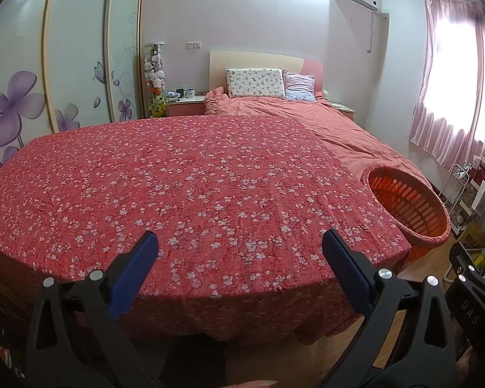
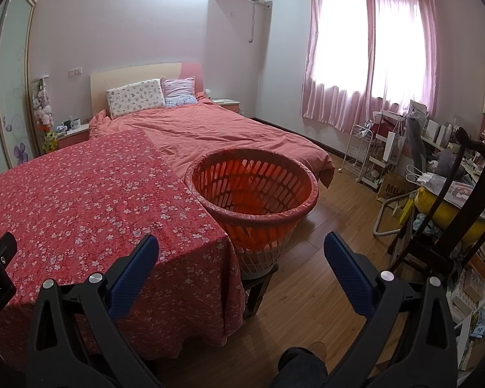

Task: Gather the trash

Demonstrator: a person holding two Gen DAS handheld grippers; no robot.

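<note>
An orange slotted basket (image 2: 255,190) lined with a pink bag stands on a low stool just right of a table covered in a red floral cloth (image 2: 80,194). It also shows in the left wrist view (image 1: 410,207), at the right of the cloth (image 1: 177,194). My left gripper (image 1: 241,242) is open and empty above the near edge of the cloth. My right gripper (image 2: 242,245) is open and empty, in front of the basket and the table's right corner. I see no trash on the cloth, and the basket looks empty.
A bed with a salmon duvet (image 2: 229,132) lies behind the table. A dark wooden chair (image 2: 462,200), a white wire rack (image 2: 362,148) and a cluttered desk stand at the right. Wood floor (image 2: 323,232) lies between basket and chair. A wardrobe (image 1: 80,64) is at the left.
</note>
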